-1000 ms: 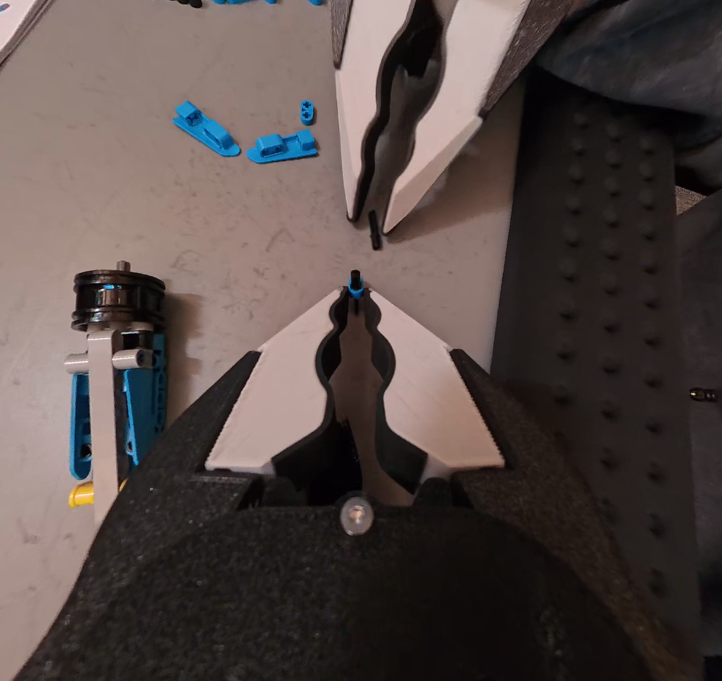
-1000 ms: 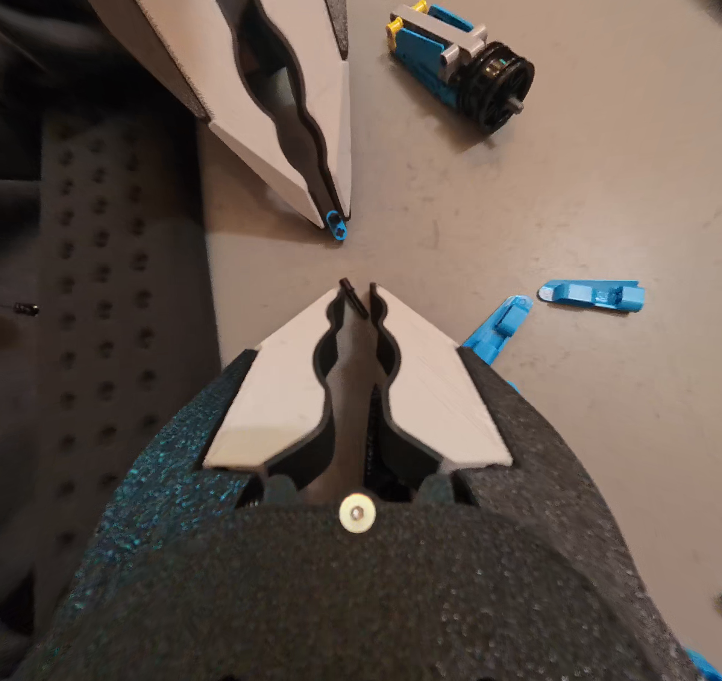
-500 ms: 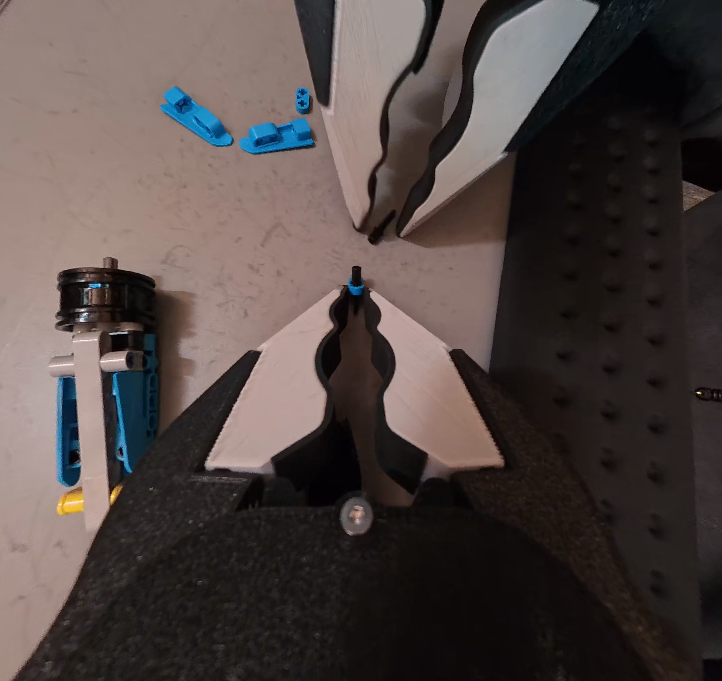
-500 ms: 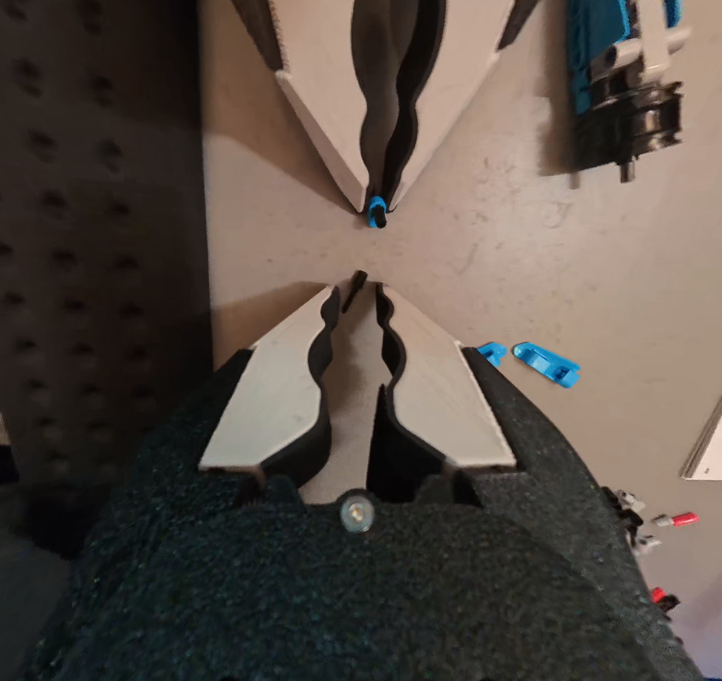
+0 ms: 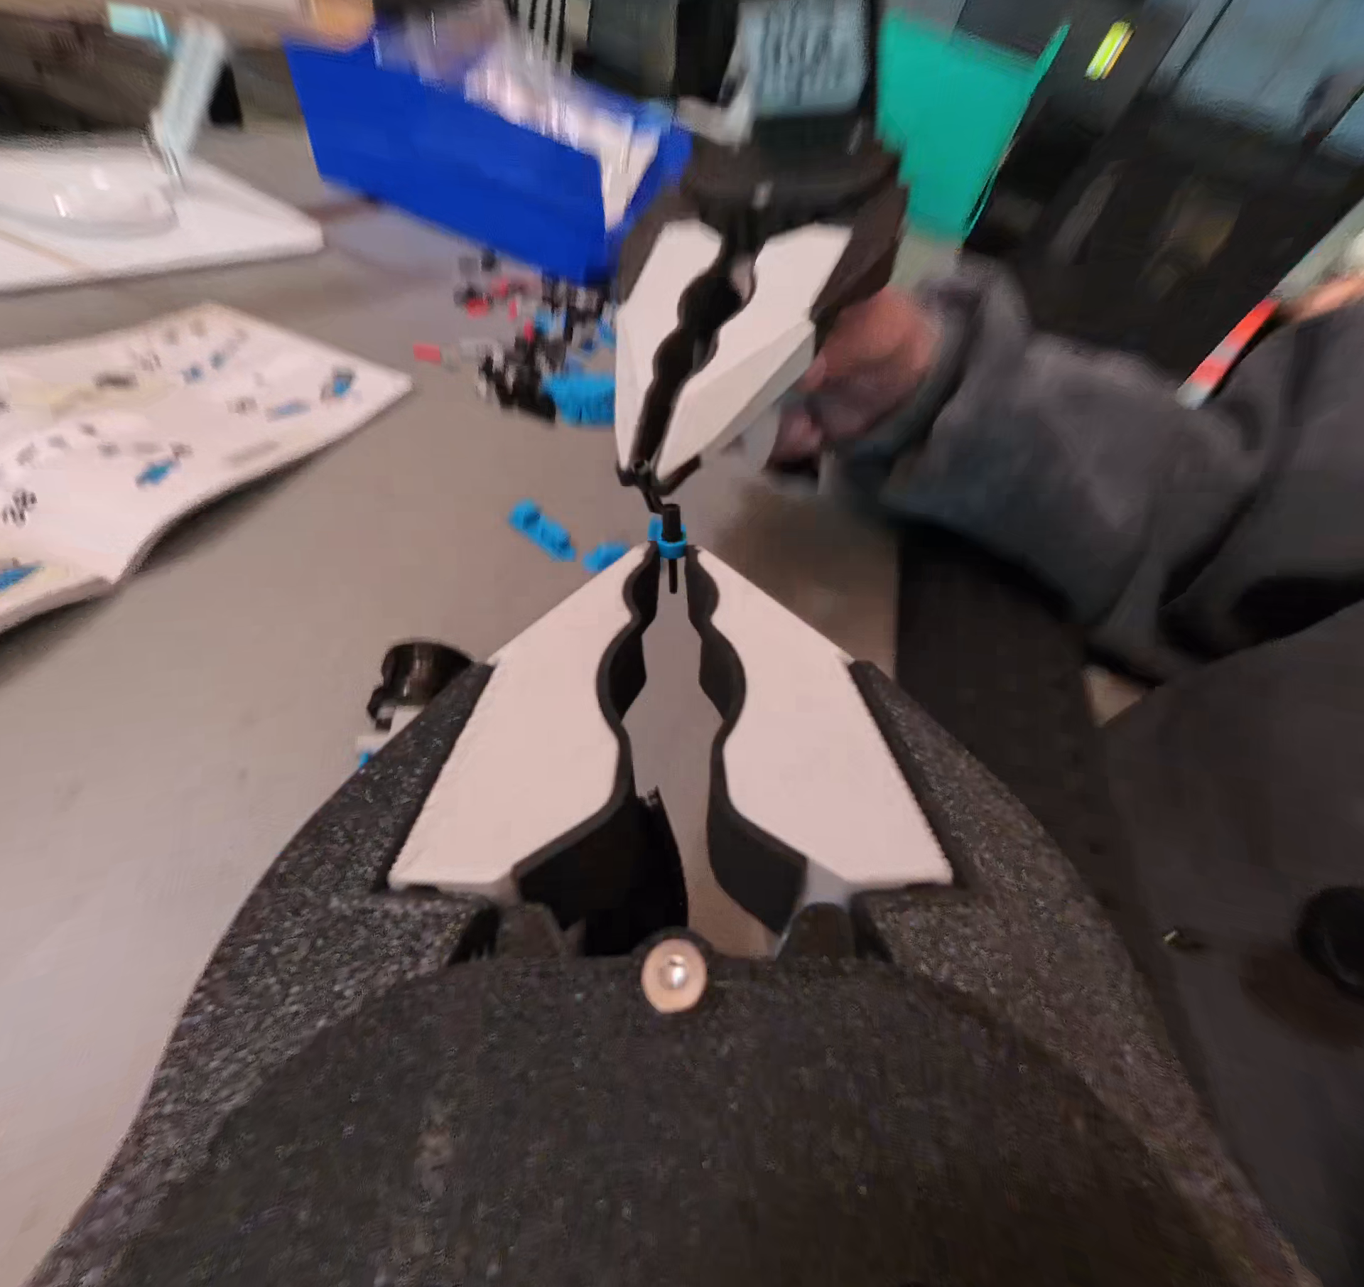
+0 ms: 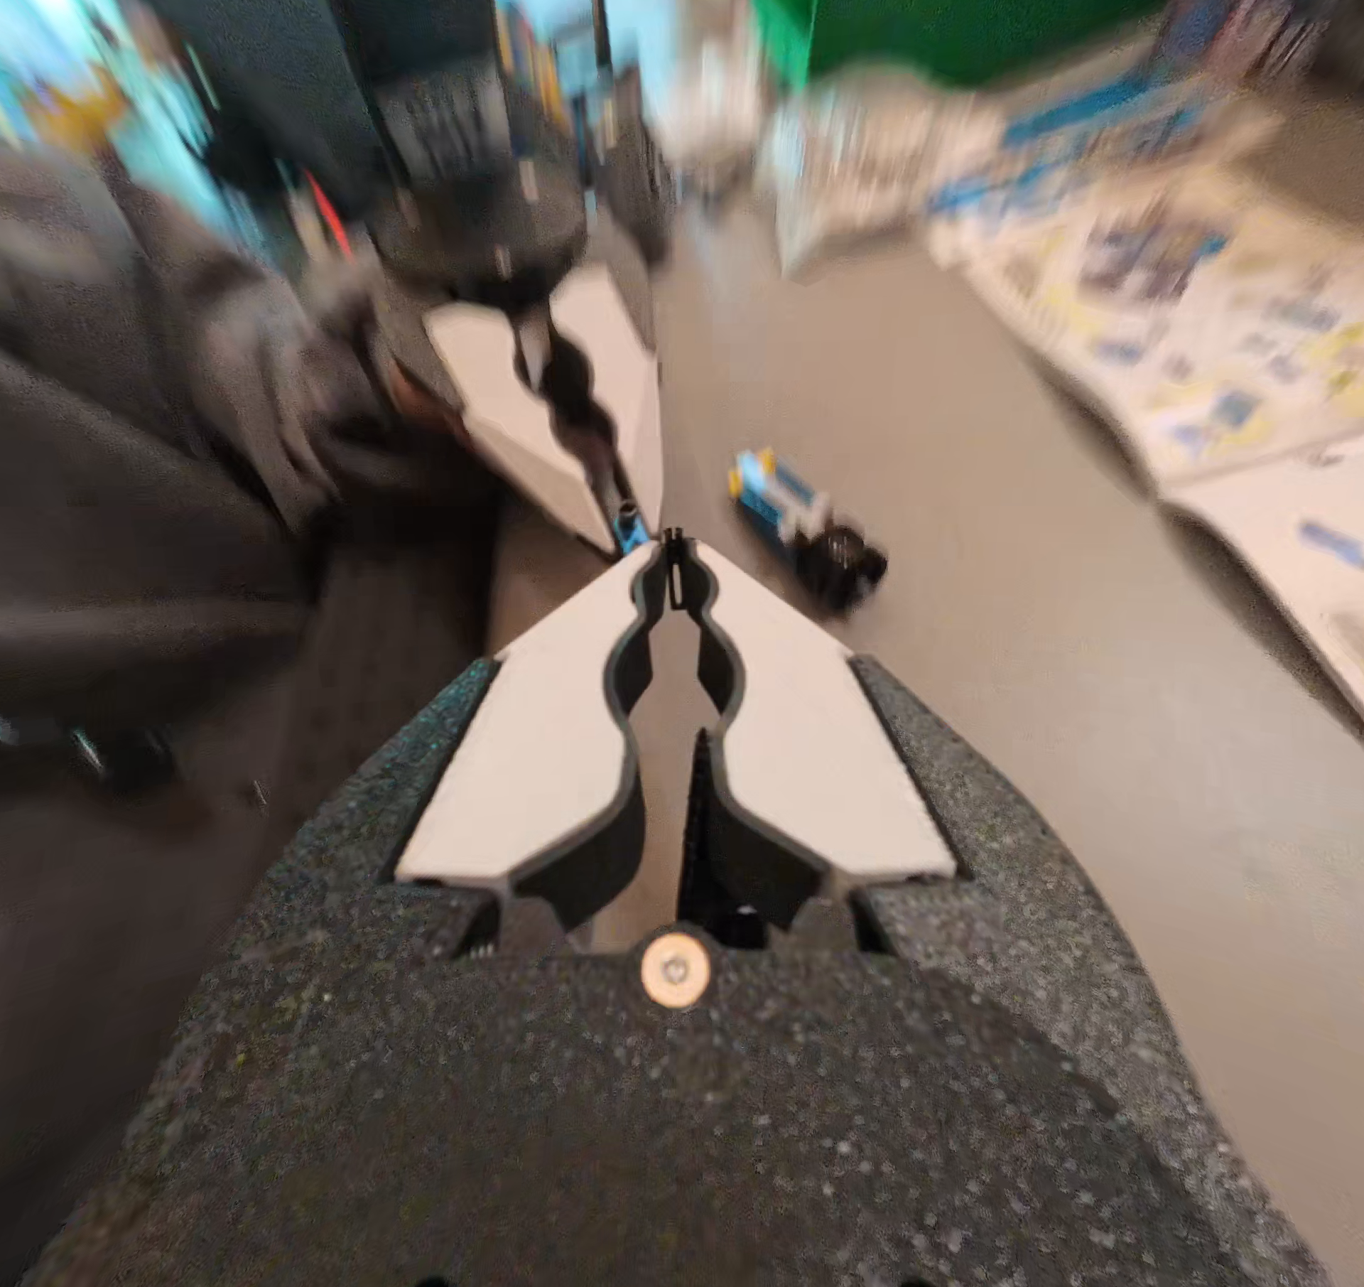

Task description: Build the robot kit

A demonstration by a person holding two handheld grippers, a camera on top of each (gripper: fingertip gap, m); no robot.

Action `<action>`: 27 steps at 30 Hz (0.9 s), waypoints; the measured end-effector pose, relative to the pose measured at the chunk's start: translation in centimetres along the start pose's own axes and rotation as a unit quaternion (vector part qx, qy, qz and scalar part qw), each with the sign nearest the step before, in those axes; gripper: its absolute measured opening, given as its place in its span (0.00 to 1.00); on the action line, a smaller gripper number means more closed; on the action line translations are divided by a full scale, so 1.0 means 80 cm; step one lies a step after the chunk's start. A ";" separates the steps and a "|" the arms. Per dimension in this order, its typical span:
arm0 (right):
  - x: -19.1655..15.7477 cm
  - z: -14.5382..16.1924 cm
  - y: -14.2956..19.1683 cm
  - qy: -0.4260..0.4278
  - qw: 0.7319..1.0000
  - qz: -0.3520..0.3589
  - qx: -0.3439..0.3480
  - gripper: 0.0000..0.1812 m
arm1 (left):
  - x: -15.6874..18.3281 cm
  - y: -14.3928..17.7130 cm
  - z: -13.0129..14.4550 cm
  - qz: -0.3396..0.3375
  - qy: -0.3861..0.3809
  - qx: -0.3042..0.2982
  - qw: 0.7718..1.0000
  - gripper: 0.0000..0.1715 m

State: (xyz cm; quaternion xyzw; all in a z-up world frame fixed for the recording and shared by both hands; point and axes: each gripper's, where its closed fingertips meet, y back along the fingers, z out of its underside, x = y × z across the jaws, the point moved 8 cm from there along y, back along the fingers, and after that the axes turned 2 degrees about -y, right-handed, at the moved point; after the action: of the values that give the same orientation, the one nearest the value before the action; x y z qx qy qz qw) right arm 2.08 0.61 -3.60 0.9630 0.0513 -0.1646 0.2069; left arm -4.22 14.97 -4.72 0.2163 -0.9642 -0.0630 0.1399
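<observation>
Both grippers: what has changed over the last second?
Both tilted up from looking down at the table, and their tips closed together. The left gripper still pinches the small blue connector with a black pin; the right gripper still pinches its thin black pin.

Wrist cameras face each other, close, low over table (image 5: 221, 661); share tool tips.

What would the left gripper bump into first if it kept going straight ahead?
Probably the black pin held by the right gripper, just beyond the left gripper and its blue piece. Depth is unclear.
</observation>
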 end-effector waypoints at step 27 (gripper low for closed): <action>-0.029 -0.034 -0.022 -0.088 0.951 0.140 0.263 0.02 | -0.006 0.016 -0.022 -0.149 -0.029 0.100 0.983 0.04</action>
State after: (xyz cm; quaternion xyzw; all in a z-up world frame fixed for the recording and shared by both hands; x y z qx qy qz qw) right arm 0.43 3.26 -1.17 0.9626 -0.1473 -0.2255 -0.0292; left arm -3.78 16.18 -2.93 0.3683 -0.9263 0.0076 0.0788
